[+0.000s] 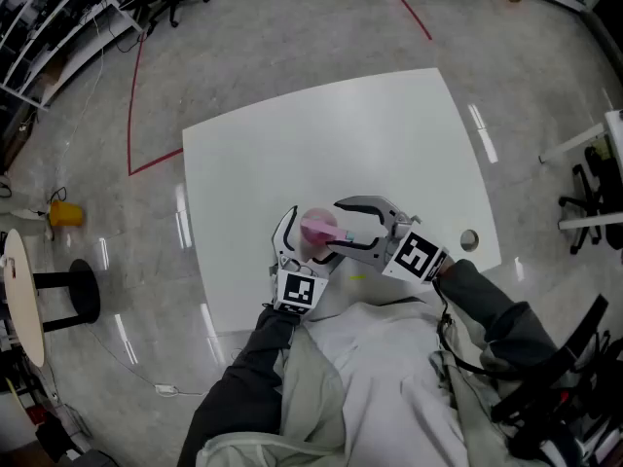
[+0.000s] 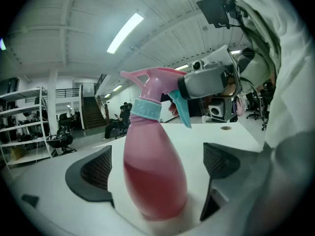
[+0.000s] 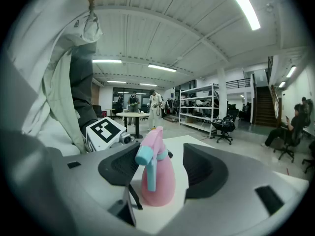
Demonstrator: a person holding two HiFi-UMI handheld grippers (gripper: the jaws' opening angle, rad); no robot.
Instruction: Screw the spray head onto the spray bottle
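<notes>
Left tongs [image 2: 157, 159] apart | right tongs [image 3: 161, 157] apart | both flank spray bottle [image 1: 318, 228] (white table [image 1: 341, 134])

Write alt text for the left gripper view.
A pink spray bottle, its spray head sitting on top, stands on a white table between the open jaws of the left hand-held gripper, touching neither pad. Behind it stands shelving.

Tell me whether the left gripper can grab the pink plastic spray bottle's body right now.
Probably yes. The left gripper has its fingers apart on either side of the pink plastic spray bottle, low on its body, with nothing between them and it.
</notes>
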